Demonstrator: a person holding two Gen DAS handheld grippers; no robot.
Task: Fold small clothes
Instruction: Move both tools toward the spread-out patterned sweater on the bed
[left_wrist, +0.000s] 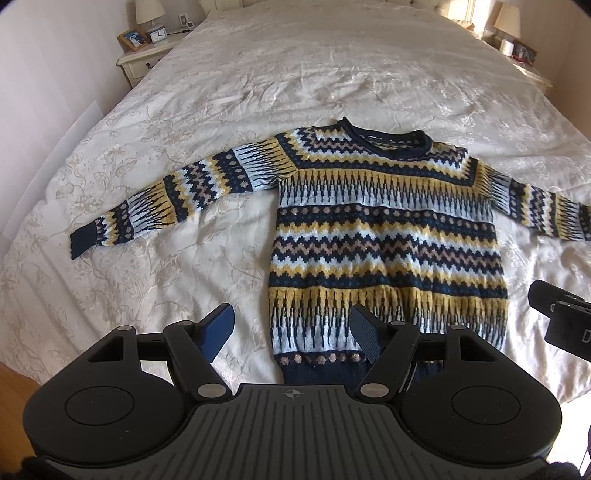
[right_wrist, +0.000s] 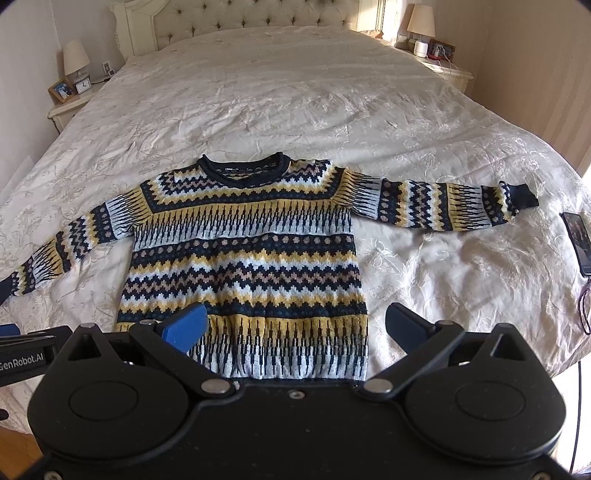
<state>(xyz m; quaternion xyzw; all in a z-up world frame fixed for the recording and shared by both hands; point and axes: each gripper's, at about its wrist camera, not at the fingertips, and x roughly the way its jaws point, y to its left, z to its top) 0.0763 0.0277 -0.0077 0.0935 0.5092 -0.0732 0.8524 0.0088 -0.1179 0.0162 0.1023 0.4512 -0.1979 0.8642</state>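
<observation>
A small knitted sweater (left_wrist: 384, 236) in navy, yellow, white and pink bands lies flat and face up on the bed, both sleeves spread out sideways; it also shows in the right wrist view (right_wrist: 243, 251). My left gripper (left_wrist: 291, 332) is open and empty, above the sweater's lower left hem corner. My right gripper (right_wrist: 295, 325) is open and empty, above the sweater's lower right hem. The left sleeve cuff (left_wrist: 79, 242) points left and the right sleeve cuff (right_wrist: 524, 194) points right.
The cream embroidered bedspread (left_wrist: 258, 74) covers the whole bed. A phone (right_wrist: 578, 242) with a cord lies near the bed's right edge. Nightstands with lamps stand at both sides of the headboard (right_wrist: 243, 18). The right gripper's body (left_wrist: 561, 321) shows at the left view's right edge.
</observation>
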